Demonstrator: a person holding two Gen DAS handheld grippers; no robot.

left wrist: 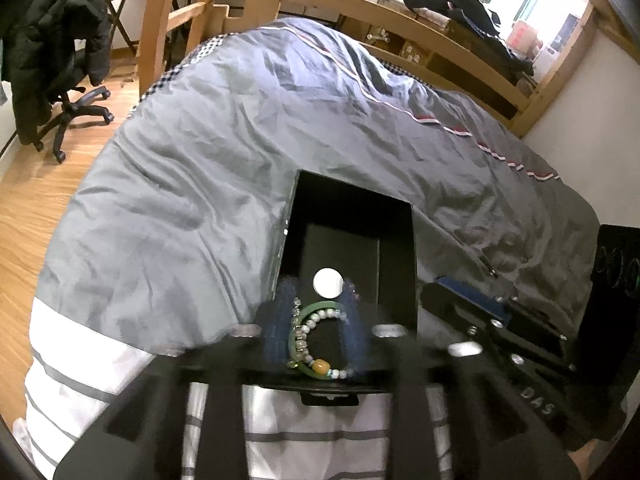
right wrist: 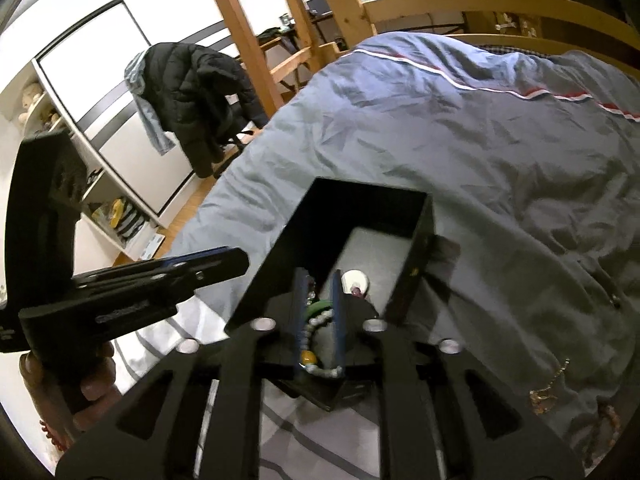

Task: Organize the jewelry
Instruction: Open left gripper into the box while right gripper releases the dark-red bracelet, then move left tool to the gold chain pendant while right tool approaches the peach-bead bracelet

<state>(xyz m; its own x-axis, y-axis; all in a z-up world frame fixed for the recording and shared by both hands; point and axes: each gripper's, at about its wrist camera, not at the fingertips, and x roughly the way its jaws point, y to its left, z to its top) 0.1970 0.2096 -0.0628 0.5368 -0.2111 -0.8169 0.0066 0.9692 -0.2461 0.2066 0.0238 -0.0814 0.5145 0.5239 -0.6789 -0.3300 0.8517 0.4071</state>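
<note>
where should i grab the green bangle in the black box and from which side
Take the green bangle by its exposed upper arc, coming straight down from above through the black box's open top. It lies flat on the floor of the box with a beaded bracelet curled inside it, so pinch across the rim only, one pad outside, to leave the beads behind.

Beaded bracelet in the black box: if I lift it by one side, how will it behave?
Probably floppy: the beaded bracelet is a string of separate beads, so it would likely sag from a single pinch. The round, glossy beads may slip or roll in a grip. It lies against the green bangle in the black box, so that might drag along.
</note>
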